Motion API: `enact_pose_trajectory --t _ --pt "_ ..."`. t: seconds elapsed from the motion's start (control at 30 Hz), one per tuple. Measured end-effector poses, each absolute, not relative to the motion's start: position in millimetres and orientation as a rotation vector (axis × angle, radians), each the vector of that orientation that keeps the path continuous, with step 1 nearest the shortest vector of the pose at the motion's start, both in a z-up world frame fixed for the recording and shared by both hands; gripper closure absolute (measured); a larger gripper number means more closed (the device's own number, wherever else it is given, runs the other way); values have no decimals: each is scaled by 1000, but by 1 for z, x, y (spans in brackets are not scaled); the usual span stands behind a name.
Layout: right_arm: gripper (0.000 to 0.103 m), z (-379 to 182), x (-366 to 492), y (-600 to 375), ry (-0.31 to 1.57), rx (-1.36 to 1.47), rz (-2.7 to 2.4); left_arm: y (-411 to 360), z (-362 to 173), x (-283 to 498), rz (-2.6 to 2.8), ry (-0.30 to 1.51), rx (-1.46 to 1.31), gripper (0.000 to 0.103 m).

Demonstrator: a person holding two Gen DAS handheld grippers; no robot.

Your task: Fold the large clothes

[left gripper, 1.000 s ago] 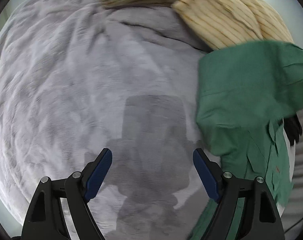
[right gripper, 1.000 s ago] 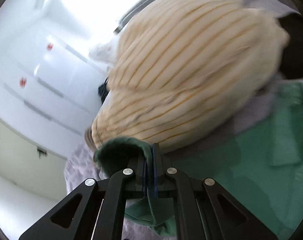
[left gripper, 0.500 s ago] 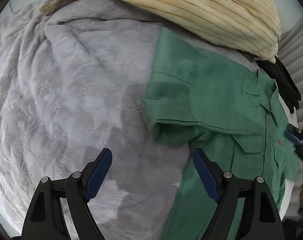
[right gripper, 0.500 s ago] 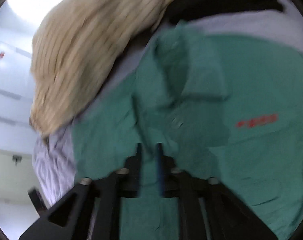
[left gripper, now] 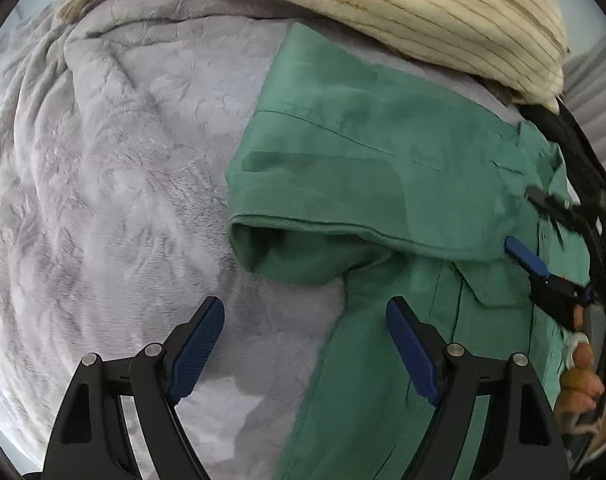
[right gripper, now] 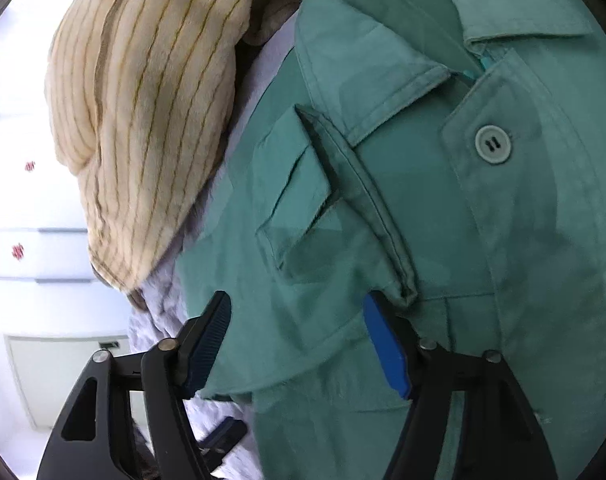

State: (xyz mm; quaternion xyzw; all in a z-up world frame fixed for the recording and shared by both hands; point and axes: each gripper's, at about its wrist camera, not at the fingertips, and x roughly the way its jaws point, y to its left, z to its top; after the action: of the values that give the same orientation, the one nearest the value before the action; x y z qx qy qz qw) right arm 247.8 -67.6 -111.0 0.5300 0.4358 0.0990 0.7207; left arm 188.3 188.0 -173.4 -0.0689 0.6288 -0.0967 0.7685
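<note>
Lying folded on grey blanket [left gripper: 115, 184]: green shirt [left gripper: 367, 168], striped pillow [left gripper: 403, 4] at 12. Left gripper [left gripper: 305, 344] fingers wide apart, empty. Only right view shows button [right gripper: 493, 145]; right gripper [right gripper: 297, 344] fingers apart, unclamped.

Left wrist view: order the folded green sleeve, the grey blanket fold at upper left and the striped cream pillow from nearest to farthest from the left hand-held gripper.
1. The folded green sleeve, just ahead of the left hand-held gripper, slightly to the right.
2. The grey blanket fold, farther ahead at upper left.
3. The striped cream pillow, along the top, beyond the green shirt.
</note>
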Motion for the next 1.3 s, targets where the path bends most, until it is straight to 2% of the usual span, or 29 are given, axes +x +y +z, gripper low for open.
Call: enact_pose_trajectory --t 0.03,0.13,0.23,0.5,0.53,0.6,0.83,0.93,1.0,1.17,1.3 --pt "57 -113 250 -66 977 1188 223 186 -176 189 -200 1372 -156 20" --pt "57 -117 228 -72 988 1232 205 188 -176 187 -192 1369 -168 20" --pt "49 -125 218 -74 976 1238 182 197 -176 185 -183 1368 -153 20" --pt "47 -137 238 -65 833 1365 197 185 -182 196 -173 1357 -167 20" --pt "58 -139 242 -64 826 1406 203 180 -185 197 -172 1359 -167 20" --pt "98 -138 249 -64 804 1505 246 173 -189 199 -164 1359 -160 20" --pt "99 -44 241 -98 560 1393 396 183 -190 216 -69 1295 -127 20" --pt "99 -28 221 -130 535 1275 318 191 -189 219 -66 1293 -120 20" --pt "99 -40 208 -147 576 1236 234 192 -187 219 -102 1288 -87 16" --pt "98 -99 171 -170 702 1233 44 193 -178 211 -249 1299 75 16" --pt "98 -127 150 -174 739 1281 -4 225 -164 205 -329 1355 59 16"
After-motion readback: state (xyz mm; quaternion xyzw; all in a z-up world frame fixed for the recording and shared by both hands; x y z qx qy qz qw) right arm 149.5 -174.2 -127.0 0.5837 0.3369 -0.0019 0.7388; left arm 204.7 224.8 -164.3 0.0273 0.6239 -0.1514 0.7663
